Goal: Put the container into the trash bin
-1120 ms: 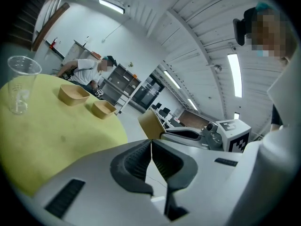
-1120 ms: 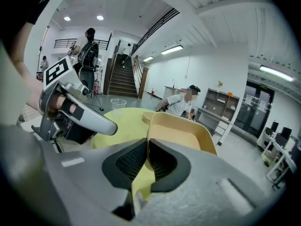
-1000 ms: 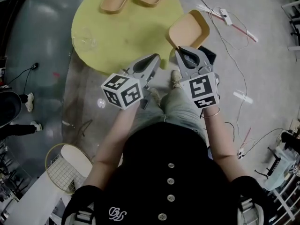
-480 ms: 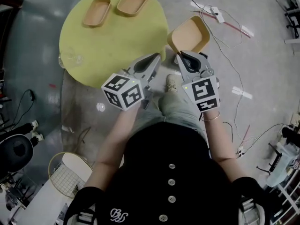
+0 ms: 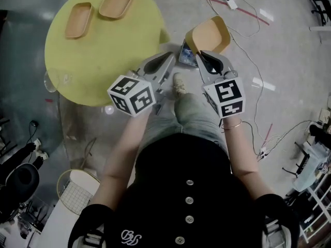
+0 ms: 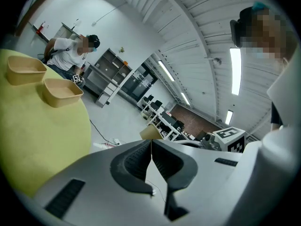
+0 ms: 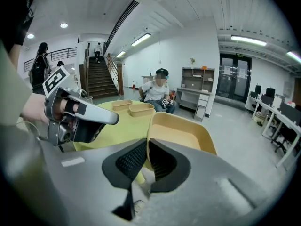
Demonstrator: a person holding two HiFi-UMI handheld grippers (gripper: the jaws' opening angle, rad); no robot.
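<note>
Clamped by the right gripper [image 5: 202, 56] on the near rim of the tan container [image 5: 209, 35], with the thin wall pinched between both jaws. Held in the air just beyond the right edge of the round yellow table [image 5: 103, 56], open side up. Pressed together on nothing at the left gripper [image 5: 168, 61], beside the table's near right edge. Placed side by side near the far left edge: two more tan trays [image 5: 78, 19].

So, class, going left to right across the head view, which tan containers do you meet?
First container on the yellow table → second container beside it → third container, off the table, gripped by the right tool.
</note>
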